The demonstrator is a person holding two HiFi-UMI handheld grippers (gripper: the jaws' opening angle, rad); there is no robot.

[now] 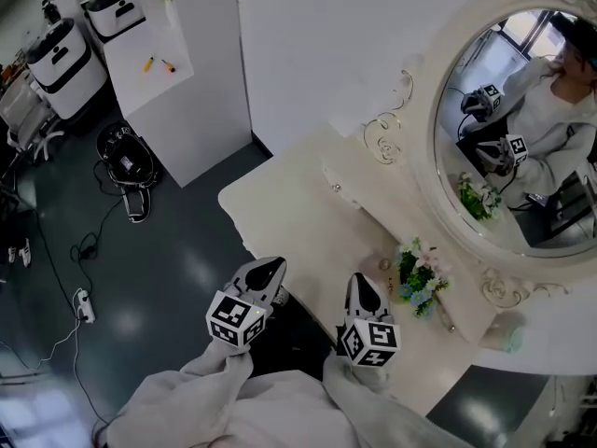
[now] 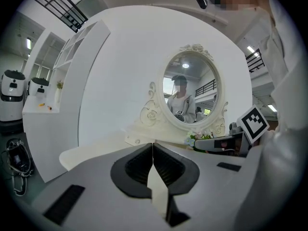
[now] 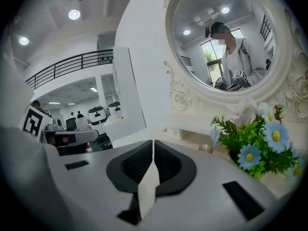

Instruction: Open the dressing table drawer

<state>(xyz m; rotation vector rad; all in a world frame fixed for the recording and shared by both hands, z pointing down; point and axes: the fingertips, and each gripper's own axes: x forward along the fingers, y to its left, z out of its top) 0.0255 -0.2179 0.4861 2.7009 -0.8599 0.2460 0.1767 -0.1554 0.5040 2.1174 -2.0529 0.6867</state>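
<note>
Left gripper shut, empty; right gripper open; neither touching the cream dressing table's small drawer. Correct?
No: the right gripper is shut too. The right gripper view shows its jaws together with nothing between them. The rest stands: the left gripper is shut and empty, and neither touches the small cream drawer with a round knob on the cream dressing table.

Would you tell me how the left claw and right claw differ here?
The right claw is near the flowers; the left claw is farther from them, by the front edge of the table. The left claw faces the mirror; the right claw sees it up to its right. Both are shut and empty.
</note>
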